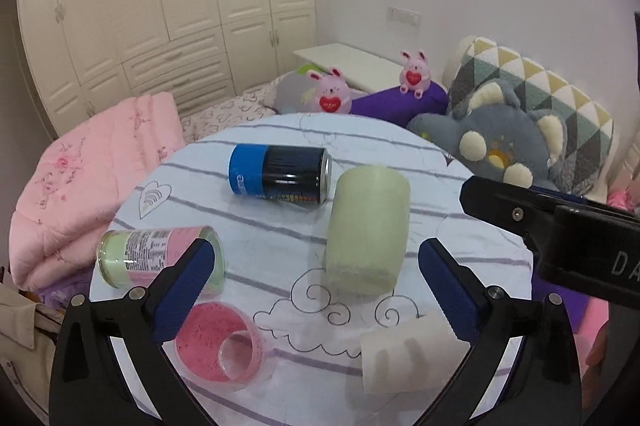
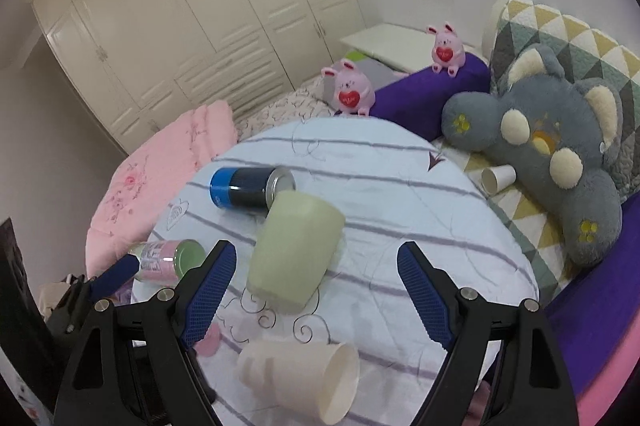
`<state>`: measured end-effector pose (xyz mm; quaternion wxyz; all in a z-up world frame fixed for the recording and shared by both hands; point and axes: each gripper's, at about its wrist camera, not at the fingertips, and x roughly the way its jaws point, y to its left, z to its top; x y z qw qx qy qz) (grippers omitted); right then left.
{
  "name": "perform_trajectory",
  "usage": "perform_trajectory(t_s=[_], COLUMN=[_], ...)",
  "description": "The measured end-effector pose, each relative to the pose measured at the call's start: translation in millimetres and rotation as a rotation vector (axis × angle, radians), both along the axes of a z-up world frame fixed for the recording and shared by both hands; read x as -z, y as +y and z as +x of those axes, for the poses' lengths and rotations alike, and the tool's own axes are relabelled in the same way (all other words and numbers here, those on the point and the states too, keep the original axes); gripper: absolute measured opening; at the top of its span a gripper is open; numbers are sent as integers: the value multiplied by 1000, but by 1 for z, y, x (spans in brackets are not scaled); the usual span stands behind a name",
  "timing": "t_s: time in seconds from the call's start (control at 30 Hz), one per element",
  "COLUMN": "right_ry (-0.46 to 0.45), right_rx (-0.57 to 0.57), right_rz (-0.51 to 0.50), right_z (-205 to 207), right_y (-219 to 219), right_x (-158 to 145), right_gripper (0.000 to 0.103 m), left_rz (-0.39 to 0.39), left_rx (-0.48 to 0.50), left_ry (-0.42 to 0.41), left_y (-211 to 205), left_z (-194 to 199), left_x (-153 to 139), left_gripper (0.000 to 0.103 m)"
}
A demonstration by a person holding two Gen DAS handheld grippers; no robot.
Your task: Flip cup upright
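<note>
A pale green cup (image 1: 366, 230) stands upside down, slightly tilted, on the round cloth-covered table (image 1: 400, 146); it also shows in the right wrist view (image 2: 294, 252). My left gripper (image 1: 316, 290) is open and empty, just in front of the cup. My right gripper (image 2: 316, 290) is open and empty, with the cup between and beyond its fingers. The right gripper's body (image 1: 560, 230) shows at the right of the left wrist view. A white paper cup (image 2: 304, 378) lies on its side near the table's front edge, also in the left wrist view (image 1: 404, 350).
A blue and black can (image 1: 280, 174) lies behind the green cup. A pink and green can (image 1: 156, 258) lies at the left. A pink tape roll (image 1: 220, 342) lies at front left. Plush toys, a pink quilt (image 1: 80, 186) and another paper cup (image 2: 498, 178) surround the table.
</note>
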<state>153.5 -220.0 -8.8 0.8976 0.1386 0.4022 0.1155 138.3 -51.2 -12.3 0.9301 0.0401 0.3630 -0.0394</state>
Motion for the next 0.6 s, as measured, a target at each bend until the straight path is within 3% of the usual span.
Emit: perform_trajectory(t_s=[0.23,0.6], right_ry=[35,149], right_rx=[-3,-19], right_rz=[-44,-53], right_z=[1,35], right_y=[12,26], right_x=[0,18], right_gripper=[84,84], left_rz=[2,47], left_rx=[0,-5], left_ry=[1,30], left_y=[3,1], left_z=[-2,11], left_x=[1,11], left_gripper=[103,103])
